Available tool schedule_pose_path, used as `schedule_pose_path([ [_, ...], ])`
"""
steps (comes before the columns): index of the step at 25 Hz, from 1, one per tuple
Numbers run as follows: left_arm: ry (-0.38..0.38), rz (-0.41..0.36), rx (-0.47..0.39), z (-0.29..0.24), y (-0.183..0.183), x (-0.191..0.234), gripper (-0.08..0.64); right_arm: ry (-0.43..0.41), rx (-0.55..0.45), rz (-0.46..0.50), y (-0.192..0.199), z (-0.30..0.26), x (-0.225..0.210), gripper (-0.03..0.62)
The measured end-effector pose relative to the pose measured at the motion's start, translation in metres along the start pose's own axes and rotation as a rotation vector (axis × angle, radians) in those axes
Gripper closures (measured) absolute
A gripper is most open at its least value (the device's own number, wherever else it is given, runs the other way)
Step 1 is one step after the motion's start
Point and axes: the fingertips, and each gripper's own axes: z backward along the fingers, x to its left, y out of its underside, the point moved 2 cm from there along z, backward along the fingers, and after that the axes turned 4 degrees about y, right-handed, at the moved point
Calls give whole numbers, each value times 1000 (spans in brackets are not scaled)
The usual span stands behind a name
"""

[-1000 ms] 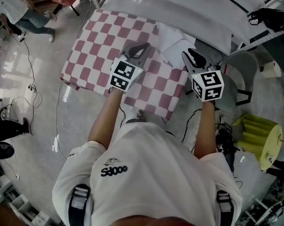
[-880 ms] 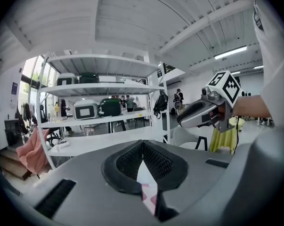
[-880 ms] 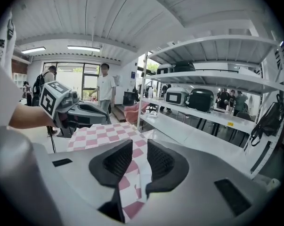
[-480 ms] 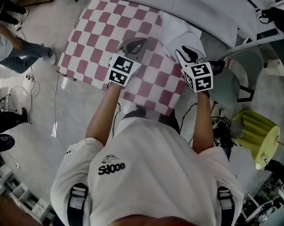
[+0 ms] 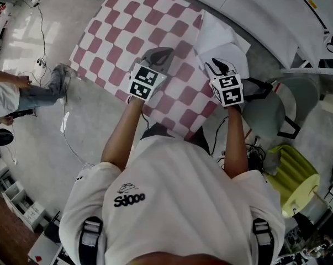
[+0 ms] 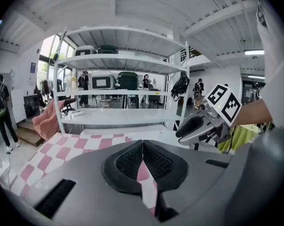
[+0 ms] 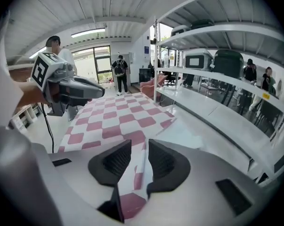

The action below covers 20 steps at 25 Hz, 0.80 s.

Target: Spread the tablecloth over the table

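Observation:
The red-and-white checked tablecloth lies spread over most of the white table, and its near edge is lifted by both grippers. My left gripper is shut on that edge; in the left gripper view a strip of cloth is pinched between the pads of the left gripper. My right gripper is at the cloth's near right corner. Its jaws have just been opening: in the right gripper view a fold of cloth hangs loose in the gap of the right gripper, and the pads do not press on it.
A white shelving unit runs behind the table. Right of the table are a grey chair and a yellow-green object. Cables trail on the floor at left, where a person stands.
Both grippers have sunk toward the table with the cloth's near edge. The right one has come in closer to the cloth's corner.

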Motion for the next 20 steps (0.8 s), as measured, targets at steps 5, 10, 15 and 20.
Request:
schedule_pose_path([
  [5,-37,48,46,-13,17,4,532,-94,68,-13,33,-41,0,459],
  [10,-59,93,70,-24,32,6,532,-128,128,-11,60,-70,1,457],
  [15,-79,117,86,-26,45,12,532,-157,191,11,82,-89,5,443],
  [20,-87,131,104,-28,55,14,532,-184,235,35,99,-100,10,478],
])
